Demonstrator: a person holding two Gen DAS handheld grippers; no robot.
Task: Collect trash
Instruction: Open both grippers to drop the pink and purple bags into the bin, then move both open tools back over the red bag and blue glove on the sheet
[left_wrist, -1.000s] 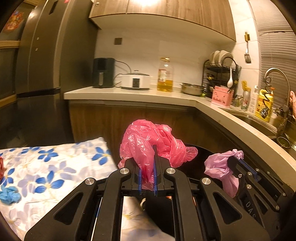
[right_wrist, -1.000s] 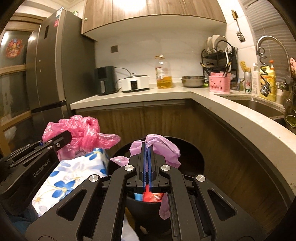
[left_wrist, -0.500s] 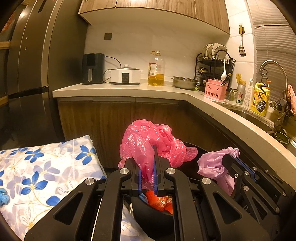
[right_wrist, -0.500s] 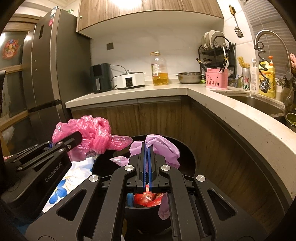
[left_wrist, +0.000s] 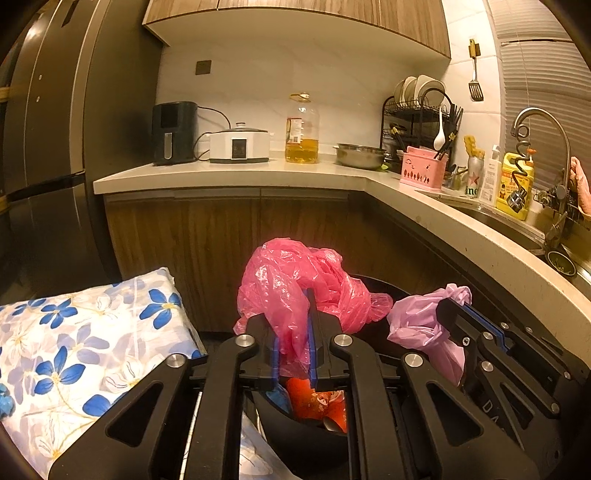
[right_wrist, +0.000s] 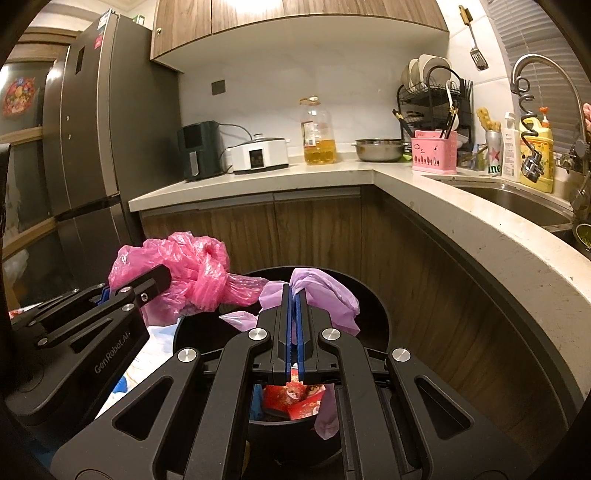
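Left gripper (left_wrist: 293, 325) clamps the pink bag (left_wrist: 295, 273), right gripper (right_wrist: 294, 314) pinches the purple bag (right_wrist: 325, 291), both over the black bin (right_wrist: 373, 306) holding red wrappers (right_wrist: 295, 400).

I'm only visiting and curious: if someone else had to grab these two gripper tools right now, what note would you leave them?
Left gripper: shut on a crumpled pink plastic bag, held above the near rim of the black trash bin.
Right gripper: shut on a pale purple plastic bag, also over the bin.
Bin: red wrappers already lie inside.
Done: both bags picked up and brought to the bin.
Left: probably open both grippers to drop the bags in, then check the floral cloth beside the bin for more trash.
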